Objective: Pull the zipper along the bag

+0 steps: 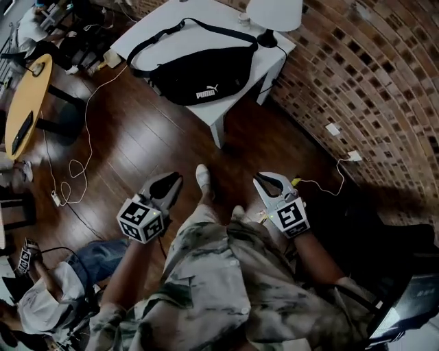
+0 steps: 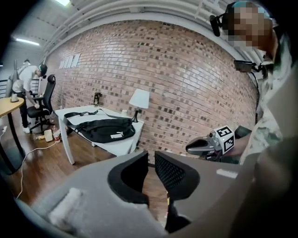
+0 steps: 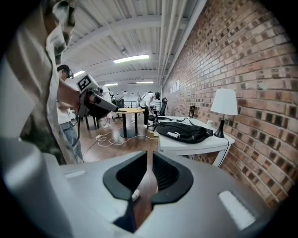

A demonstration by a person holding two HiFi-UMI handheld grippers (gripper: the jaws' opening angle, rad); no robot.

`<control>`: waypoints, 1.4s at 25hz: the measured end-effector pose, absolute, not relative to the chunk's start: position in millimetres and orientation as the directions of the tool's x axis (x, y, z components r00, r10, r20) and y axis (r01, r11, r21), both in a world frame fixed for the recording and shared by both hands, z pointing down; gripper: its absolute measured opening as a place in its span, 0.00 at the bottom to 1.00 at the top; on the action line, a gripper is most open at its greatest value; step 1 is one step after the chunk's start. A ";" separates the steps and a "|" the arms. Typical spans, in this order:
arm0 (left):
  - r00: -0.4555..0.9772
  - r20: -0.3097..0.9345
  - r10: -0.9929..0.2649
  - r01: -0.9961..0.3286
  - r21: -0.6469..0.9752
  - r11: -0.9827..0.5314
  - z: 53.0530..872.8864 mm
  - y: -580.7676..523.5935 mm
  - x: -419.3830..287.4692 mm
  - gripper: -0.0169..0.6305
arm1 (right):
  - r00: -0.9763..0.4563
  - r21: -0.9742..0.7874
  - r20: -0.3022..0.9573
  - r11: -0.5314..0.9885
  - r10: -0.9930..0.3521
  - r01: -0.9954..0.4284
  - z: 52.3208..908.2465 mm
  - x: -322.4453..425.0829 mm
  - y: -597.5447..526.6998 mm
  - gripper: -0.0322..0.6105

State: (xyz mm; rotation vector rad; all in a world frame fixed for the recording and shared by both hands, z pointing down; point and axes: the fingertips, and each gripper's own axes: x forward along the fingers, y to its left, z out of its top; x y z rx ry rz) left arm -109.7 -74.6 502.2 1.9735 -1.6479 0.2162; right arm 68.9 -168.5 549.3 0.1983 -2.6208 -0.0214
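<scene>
A black waist bag (image 1: 199, 79) with a white logo and a long strap lies on a white table (image 1: 226, 113) some way ahead of me. It also shows in the left gripper view as the bag (image 2: 104, 129) and in the right gripper view as the bag (image 3: 181, 131). Both grippers hang low over the wooden floor beside my legs, far from the bag. My left gripper (image 1: 177, 179) (image 2: 151, 160) has its jaws almost together with nothing between them. My right gripper (image 1: 259, 181) (image 3: 150, 160) is likewise shut and empty. The zipper itself is too small to make out.
A white lamp (image 1: 274, 14) stands at the table's far corner by the brick wall (image 1: 370, 82). A round wooden table (image 1: 27, 96) and chairs are to the left. White cables (image 1: 75, 164) trail over the floor. A person (image 1: 48, 295) crouches at the lower left.
</scene>
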 end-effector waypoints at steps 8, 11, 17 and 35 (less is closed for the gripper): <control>0.361 0.397 -0.844 -0.929 0.230 -0.290 447.6 -32.2 -16.4 0.10 | -0.883 0.059 0.436 0.985 -0.172 -0.162 516.6 123.0 -90.4 0.12; 0.389 0.345 -0.854 -0.917 0.232 -0.324 431.6 -10.0 -11.9 0.10 | -0.890 0.073 0.417 0.983 -0.182 -0.167 500.9 118.9 -55.7 0.12; 0.410 0.291 -0.865 -0.907 0.227 -0.354 404.7 68.5 -44.0 0.09 | -0.917 0.078 0.343 0.979 -0.203 -0.187 473.0 75.5 17.5 0.12; 0.528 0.244 -0.813 -0.843 0.271 -0.465 409.8 180.4 -63.4 0.09 | -0.916 0.121 0.275 0.955 -0.293 -0.269 404.8 42.8 144.9 0.12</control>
